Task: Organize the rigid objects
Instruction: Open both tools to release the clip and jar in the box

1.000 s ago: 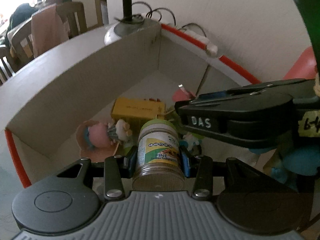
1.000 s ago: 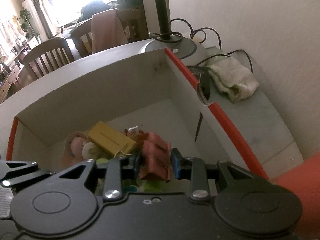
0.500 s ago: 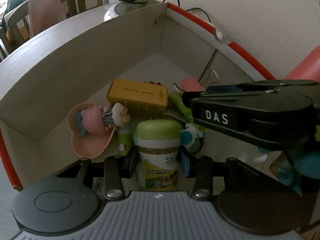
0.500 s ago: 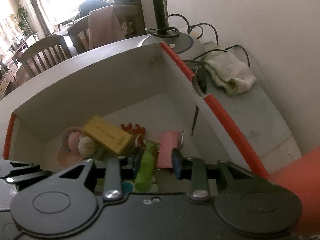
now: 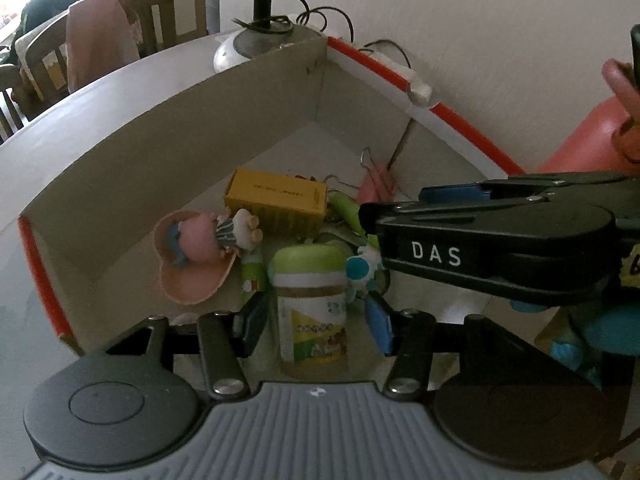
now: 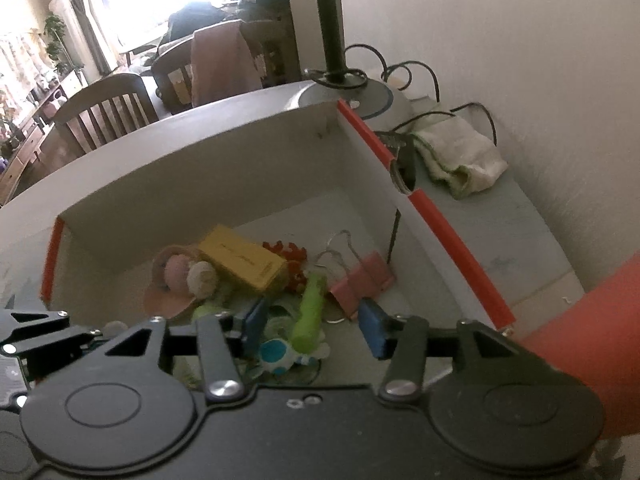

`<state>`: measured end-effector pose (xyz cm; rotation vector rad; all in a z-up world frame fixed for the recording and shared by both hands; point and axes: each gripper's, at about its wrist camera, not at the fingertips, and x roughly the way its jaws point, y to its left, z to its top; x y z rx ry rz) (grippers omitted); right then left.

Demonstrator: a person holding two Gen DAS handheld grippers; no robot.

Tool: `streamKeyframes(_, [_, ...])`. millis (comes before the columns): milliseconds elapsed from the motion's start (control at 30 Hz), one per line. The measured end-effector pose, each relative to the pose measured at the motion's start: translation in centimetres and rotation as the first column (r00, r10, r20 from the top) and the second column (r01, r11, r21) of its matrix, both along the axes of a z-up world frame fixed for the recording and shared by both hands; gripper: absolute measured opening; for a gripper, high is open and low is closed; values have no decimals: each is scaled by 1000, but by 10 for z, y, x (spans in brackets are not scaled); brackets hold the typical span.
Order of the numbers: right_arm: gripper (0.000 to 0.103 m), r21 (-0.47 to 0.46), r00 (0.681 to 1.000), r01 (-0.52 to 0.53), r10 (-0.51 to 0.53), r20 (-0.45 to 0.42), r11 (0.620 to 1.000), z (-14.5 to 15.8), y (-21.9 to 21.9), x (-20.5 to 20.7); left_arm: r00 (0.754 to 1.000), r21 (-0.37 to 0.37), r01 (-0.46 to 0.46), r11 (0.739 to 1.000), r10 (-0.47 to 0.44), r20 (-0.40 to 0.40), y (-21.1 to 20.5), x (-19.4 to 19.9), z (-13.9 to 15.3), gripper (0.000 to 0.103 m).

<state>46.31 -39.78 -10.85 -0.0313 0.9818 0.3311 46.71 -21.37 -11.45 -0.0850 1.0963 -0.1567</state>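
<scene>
A white cardboard box [image 5: 168, 148] with red edge strips holds several small objects. My left gripper [image 5: 316, 320] is open, its jaws apart on either side of a green-lidded jar [image 5: 310, 304] that stands upright in the box. My right gripper [image 6: 314, 328] is open and empty over the box [image 6: 200, 184]; it also shows from the side in the left wrist view [image 5: 492, 248]. A pink binder clip [image 6: 362, 282] lies on the box floor beyond its fingers. A yellow box [image 5: 276, 204], a pink doll figure [image 5: 200, 248] and a green tube [image 6: 310, 312] lie there too.
A lamp base [image 6: 348, 96] with cables stands behind the box. A folded cloth [image 6: 460, 156] lies by the wall on the right. Wooden chairs [image 6: 108, 116] stand beyond the table. An orange-red sleeve [image 6: 580, 328] is at the right edge.
My left gripper opened and let go of the jar, which now stands in the box. My right gripper released the pink binder clip, which now lies on the box floor, and opened wider.
</scene>
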Motion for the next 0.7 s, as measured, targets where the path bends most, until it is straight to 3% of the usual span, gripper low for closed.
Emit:
streamKeyframes(600, [70, 70, 995, -47, 41, 93, 996, 47, 13, -56, 983, -45, -20, 999, 28, 183, 35, -53, 47, 53])
streamKeyframes(700, [72, 97, 992, -61, 50, 114, 993, 54, 13, -69, 975, -55, -39, 998, 50, 215, 47, -67, 56, 66])
